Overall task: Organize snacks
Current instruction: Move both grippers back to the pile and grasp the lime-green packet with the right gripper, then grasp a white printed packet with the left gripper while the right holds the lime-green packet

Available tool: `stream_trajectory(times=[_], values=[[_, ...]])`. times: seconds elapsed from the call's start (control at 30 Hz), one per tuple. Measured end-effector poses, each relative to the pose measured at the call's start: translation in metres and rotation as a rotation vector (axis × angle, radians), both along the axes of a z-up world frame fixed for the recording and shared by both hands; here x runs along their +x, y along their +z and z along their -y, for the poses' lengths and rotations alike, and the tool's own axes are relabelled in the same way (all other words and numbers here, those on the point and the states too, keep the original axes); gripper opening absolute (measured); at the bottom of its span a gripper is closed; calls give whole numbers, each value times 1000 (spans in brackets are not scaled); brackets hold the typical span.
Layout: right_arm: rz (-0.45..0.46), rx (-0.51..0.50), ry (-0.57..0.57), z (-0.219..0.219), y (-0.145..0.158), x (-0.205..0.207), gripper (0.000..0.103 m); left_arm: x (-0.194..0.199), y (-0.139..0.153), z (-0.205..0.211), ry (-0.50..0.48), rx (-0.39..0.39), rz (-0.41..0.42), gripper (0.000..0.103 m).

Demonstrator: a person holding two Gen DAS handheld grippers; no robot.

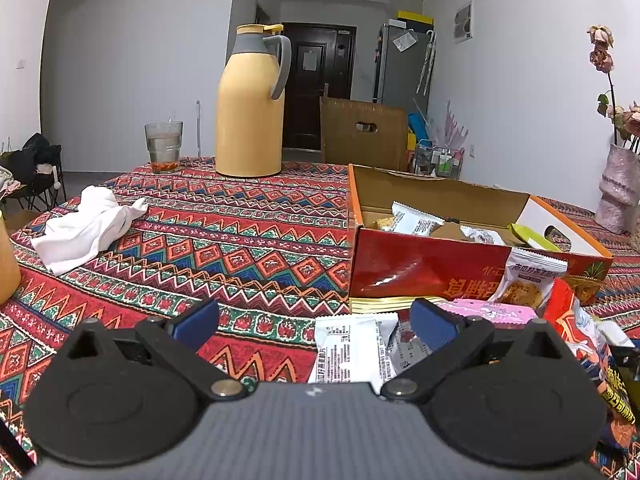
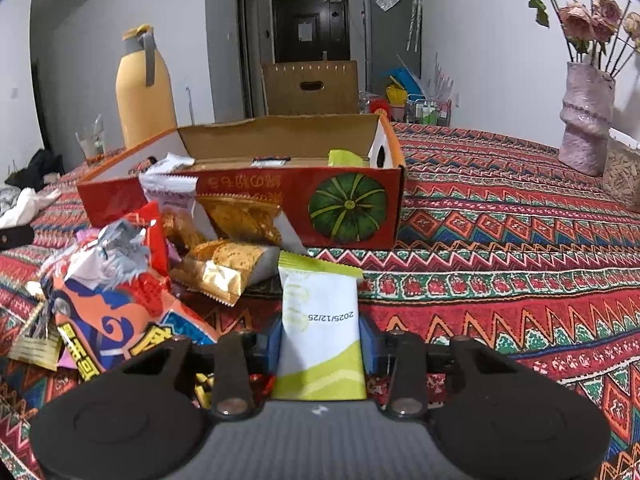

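Right gripper [image 2: 322, 344] clamped on green-and-white snack packet [image 2: 320, 320], blue pads against both sides, near edge of patterned tablecloth [image 2: 500, 240]. Left gripper [image 1: 314, 322] wide apart, nothing held, over white packet [image 1: 348, 350]. Open red box [image 2: 256, 204] just beyond, some snacks inside. Snack pile [image 2: 120, 280] left of held packet. Yellow jug [image 1: 250, 108] far back.

I am reading the date 2025/12/25, upside down, on the white and green snack packet [image 2: 320, 320] near me. Other packet and box writing is showing too blurry.
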State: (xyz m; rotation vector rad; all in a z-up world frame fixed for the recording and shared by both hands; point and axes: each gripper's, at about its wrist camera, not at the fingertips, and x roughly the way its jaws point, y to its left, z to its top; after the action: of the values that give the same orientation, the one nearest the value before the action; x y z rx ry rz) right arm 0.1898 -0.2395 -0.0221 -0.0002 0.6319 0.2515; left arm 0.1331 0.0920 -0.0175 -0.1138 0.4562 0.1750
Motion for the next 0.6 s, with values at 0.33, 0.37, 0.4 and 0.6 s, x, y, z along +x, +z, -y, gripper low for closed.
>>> stream_trajectory(times=[0.33,0.37,0.4,0.6], values=[[102,85,-99,22,8,-12,37,5,0,-2,14,-1,-37,103],[105,86,-99,22,8,-12,37,6,0,-1,9,-2,-50,103],[107,88,-98,23,8,-13,37,8,0,-1,5,-1,-66,103],[121,103,-94,25,9,-15,37,19,-3,7,-5,41,-161,103]])
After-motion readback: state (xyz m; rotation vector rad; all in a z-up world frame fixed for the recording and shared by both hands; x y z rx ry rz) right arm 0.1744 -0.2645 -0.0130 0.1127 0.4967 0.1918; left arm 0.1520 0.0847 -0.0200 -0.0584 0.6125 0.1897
